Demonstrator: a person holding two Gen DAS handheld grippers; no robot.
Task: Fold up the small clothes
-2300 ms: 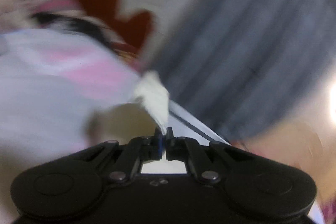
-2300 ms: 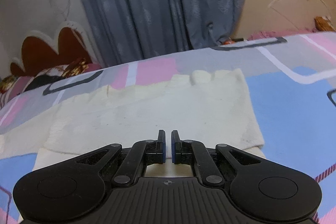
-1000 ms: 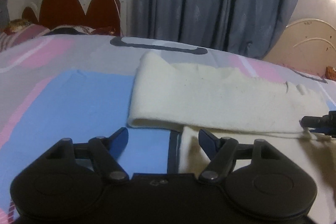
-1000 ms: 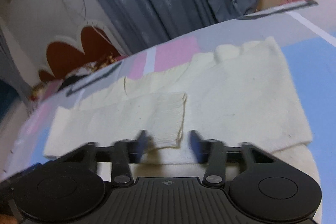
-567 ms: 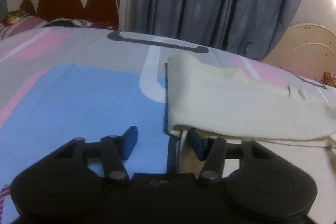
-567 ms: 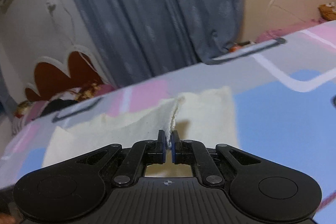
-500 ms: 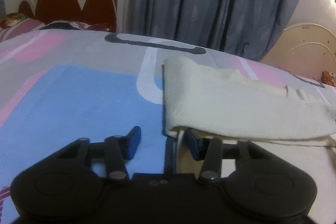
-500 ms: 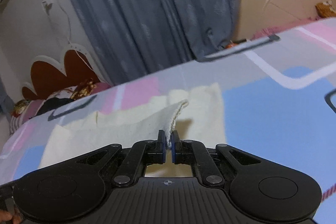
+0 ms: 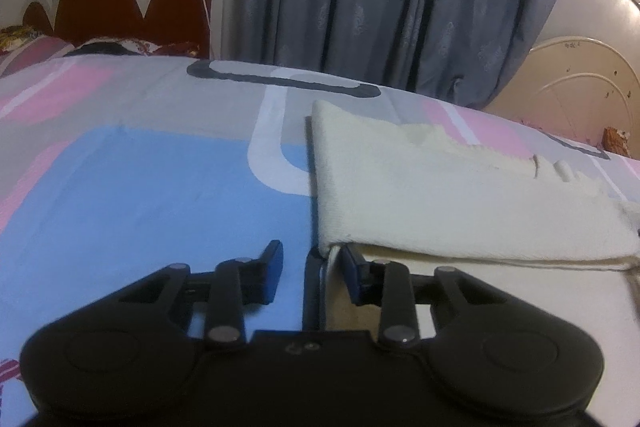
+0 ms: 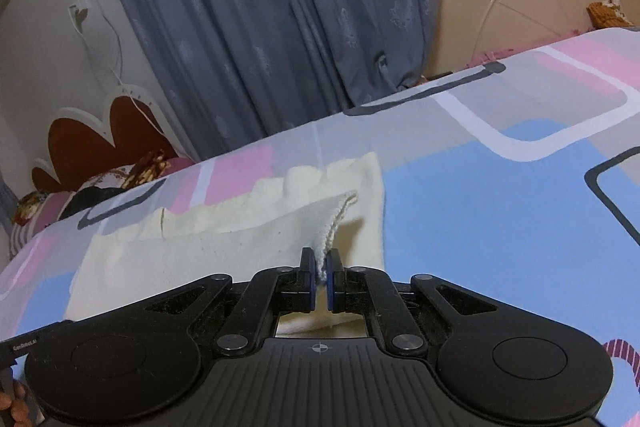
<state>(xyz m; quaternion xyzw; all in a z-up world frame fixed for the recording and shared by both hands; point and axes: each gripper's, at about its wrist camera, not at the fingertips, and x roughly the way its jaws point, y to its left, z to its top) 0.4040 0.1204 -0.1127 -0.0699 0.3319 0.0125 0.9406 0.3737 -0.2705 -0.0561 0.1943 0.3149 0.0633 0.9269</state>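
the cream cloth lies folded on the patterned bedsheet, its near left corner just in front of the left gripper, whose fingers stand partly apart with nothing between them; the right finger sits at the cloth's folded edge. the right gripper is pinched tight on the cloth's knitted edge, lifting that corner off the layer below. both grippers sit low over the bed, pointing toward the far grey curtain. a scalloped headboard stands far left.
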